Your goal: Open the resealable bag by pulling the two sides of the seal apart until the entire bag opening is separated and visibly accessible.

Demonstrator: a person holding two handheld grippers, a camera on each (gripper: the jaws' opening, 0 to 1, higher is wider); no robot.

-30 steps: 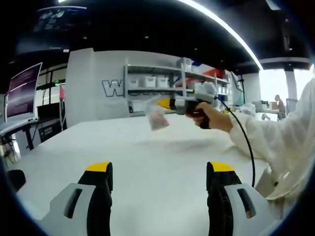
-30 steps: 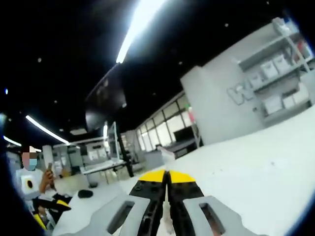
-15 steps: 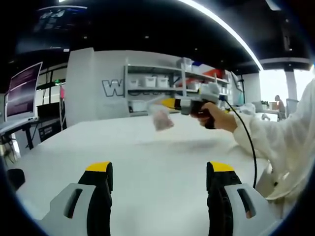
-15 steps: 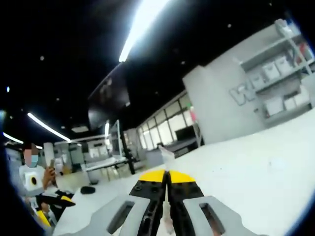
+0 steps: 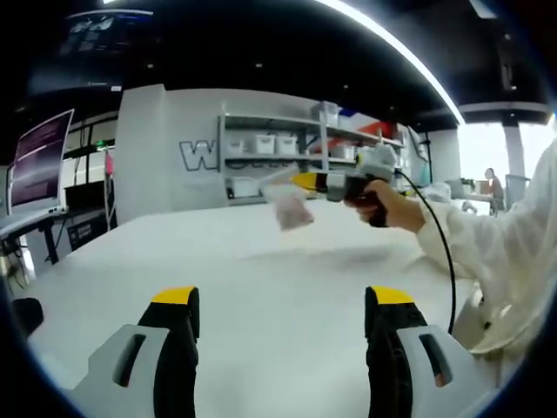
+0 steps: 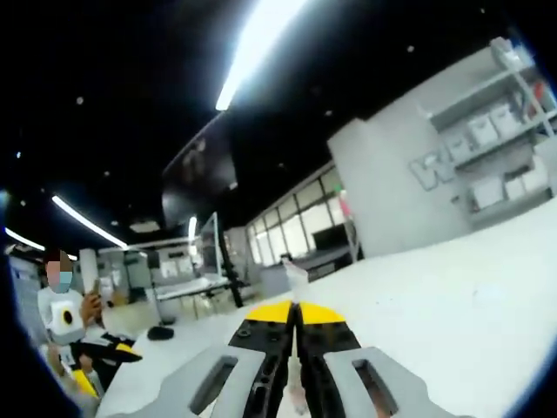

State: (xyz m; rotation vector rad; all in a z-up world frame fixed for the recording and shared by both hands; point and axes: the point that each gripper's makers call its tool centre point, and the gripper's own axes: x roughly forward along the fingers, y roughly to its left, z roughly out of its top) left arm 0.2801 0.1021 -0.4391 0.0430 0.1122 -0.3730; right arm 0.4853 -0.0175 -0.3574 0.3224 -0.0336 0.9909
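In the left gripper view my left gripper [image 5: 282,309] stands open low over the white table [image 5: 261,287], nothing between its yellow-tipped jaws. Farther off, the right gripper [image 5: 306,181], held by a hand in a white sleeve, hangs above the table with a small clear resealable bag [image 5: 289,207] dangling from its tips, something pinkish inside. In the right gripper view my right gripper [image 6: 296,315] is shut on the bag's top edge [image 6: 296,279], a thin clear strip rising between the jaws; more of the bag shows in the slit below.
Grey shelves with white bins [image 5: 287,144] stand against the far wall behind the table. A monitor [image 5: 39,161] sits at the left. A person [image 6: 65,318] sits at the far left of the right gripper view beside desks [image 6: 187,292].
The right gripper has carried the bag slightly to the right in the left gripper view. The left gripper has stayed still and open.
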